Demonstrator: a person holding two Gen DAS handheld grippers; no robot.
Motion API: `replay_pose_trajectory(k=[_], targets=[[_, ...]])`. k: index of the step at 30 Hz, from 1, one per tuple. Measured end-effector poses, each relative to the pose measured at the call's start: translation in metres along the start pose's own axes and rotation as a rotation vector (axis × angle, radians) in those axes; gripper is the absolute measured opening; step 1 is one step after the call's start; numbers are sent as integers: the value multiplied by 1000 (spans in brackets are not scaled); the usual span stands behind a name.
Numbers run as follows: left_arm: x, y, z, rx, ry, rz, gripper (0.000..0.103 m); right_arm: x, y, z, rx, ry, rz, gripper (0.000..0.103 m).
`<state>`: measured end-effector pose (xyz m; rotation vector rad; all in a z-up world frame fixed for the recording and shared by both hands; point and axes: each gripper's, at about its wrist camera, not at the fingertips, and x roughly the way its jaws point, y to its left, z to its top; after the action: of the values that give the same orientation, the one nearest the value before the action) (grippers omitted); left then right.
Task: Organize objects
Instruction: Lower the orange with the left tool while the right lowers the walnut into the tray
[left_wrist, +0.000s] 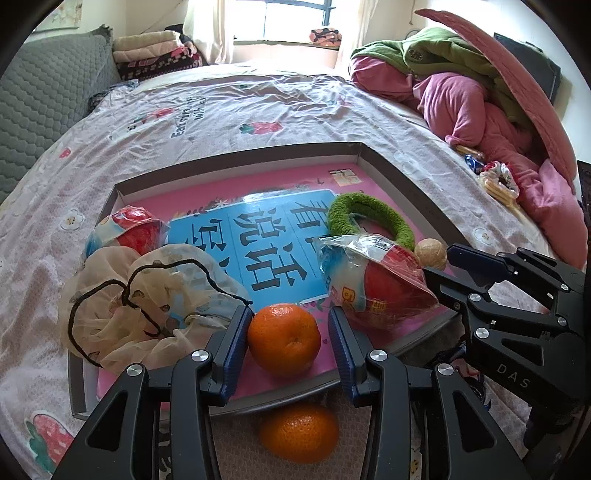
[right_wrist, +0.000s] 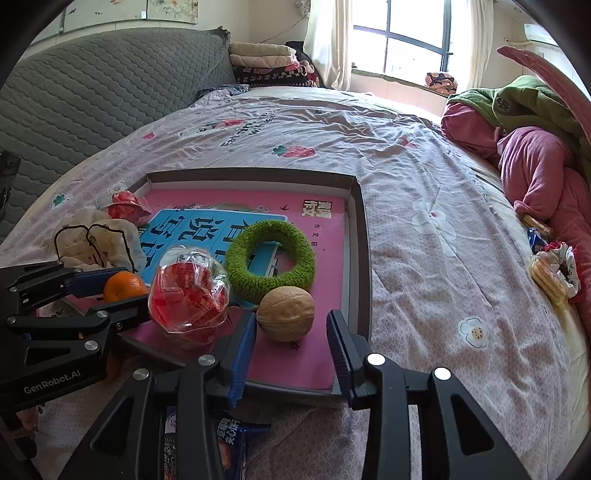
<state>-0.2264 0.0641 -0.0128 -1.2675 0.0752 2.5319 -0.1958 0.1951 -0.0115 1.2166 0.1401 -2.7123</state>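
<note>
Orange mandarin (left_wrist: 283, 339) sits between left tool (left_wrist: 286, 321), unpressed; right tool (right_wrist: 291, 325) parted around walnut (right_wrist: 285, 313).

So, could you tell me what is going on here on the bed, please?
A person with a gripper in each hand is gathering small things into a shallow tray on the bed. The left gripper has its jaws either side of an orange in the tray, with a gap showing, so it is not gripped. The right gripper stands open by a walnut. A green ring, wrapped red snacks and a mesh pouch already lie inside. A second orange waits outside.
</note>
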Motion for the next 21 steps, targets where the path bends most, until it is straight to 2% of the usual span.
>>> replay_pose_trajectory(k=[21], targets=[[-13,-8,-3,19,-27,8,44,-3,0,0,-8,-4,-10,40]])
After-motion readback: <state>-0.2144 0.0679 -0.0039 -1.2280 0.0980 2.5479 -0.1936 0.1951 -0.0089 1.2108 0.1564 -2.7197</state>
